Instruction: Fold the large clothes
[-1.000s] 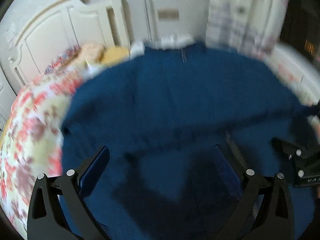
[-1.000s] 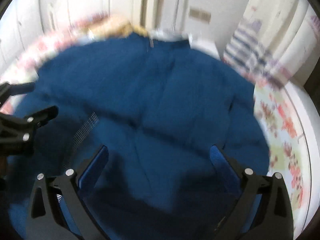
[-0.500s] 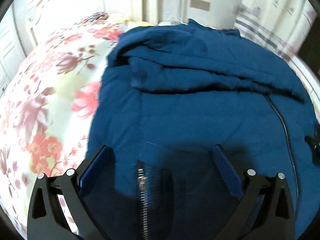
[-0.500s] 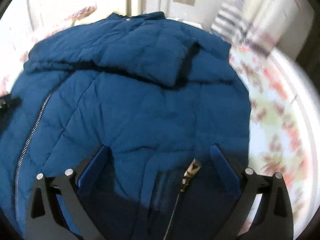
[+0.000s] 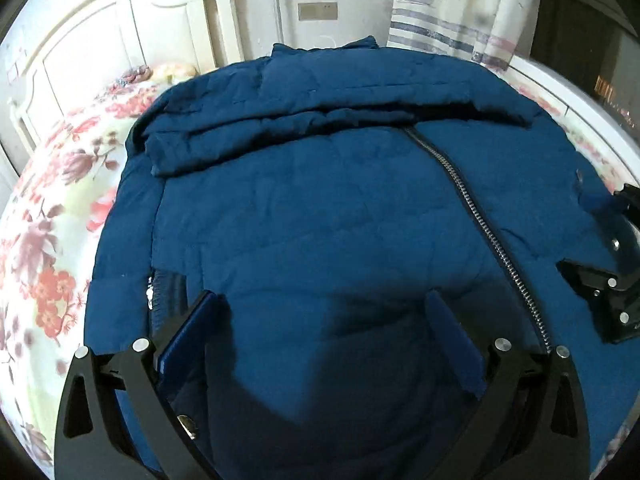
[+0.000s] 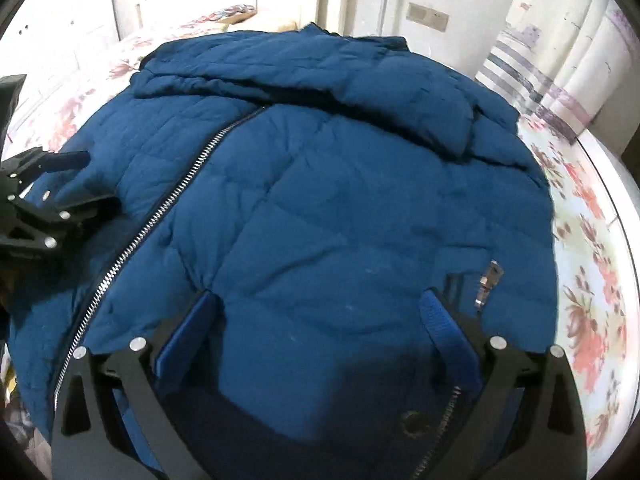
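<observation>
A: From the left wrist camera, the dark blue quilted puffer jacket [image 5: 320, 208] lies spread over the floral-print bedspread [image 5: 44, 240] and fills most of the view. Its silver front zipper [image 5: 480, 232] runs from about 12 o'clock down toward 4 o'clock. The left gripper [image 5: 324, 332] has its blue-padded fingers spread wide, with jacket fabric between them but nothing pinched.

B: In the right wrist view that zipper slants the other way, from 12 o'clock toward 8 o'clock. The right gripper [image 6: 320, 328] is spread apart as well, low over the padded front, clamping nothing.

A: My side shows a pocket zipper [image 5: 151, 296] at 9 o'clock, just beside the left finger, and the white panelled headboard [image 5: 100, 60] at 10 o'clock.

B: Mine shows a metal zipper pull [image 6: 486, 284] at 3 o'clock, near the right finger, plus a round snap [image 6: 412, 424] at 5 o'clock. The striped curtain [image 6: 540, 80] hangs at 2 o'clock.

A: A folded sleeve [image 5: 300, 120] lies across the upper chest in both views; in mine its cuff end sits at 10 o'clock.

B: Each camera also catches the other gripper at its edge: yours at my 9 o'clock, mine at your 3 o'clock.
</observation>
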{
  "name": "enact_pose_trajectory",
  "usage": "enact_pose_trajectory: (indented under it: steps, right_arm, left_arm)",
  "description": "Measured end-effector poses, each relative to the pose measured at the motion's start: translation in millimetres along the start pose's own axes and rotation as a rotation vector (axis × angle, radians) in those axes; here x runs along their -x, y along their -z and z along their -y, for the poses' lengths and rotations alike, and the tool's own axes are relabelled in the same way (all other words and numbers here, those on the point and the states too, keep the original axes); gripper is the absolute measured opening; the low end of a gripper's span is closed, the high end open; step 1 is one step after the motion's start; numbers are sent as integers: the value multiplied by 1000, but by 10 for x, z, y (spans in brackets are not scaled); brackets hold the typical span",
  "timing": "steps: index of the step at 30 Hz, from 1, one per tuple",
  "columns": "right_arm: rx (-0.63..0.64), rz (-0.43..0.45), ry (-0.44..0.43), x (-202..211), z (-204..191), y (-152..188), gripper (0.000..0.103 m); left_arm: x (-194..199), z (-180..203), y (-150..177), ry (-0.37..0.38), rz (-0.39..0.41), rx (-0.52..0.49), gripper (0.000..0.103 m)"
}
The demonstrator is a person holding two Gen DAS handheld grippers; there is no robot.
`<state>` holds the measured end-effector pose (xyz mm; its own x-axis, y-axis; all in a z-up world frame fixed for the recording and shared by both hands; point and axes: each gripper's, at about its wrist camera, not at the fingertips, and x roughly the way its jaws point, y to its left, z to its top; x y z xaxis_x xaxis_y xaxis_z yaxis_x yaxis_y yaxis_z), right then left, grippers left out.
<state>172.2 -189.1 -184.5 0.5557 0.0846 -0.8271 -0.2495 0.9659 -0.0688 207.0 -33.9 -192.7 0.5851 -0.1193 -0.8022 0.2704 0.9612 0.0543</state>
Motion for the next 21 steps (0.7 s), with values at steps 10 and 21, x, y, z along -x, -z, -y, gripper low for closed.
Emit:
enact_pose_trajectory:
  steps: [10,21]
  right_arm:
    - [134,54,-77,314,-331,439,94]
    - [162,83,-95,617,-459,808,91]
  left_arm:
    - [321,-1,488,-54,33,-17,99]
    - [718,162,833,1,80,-68,98]
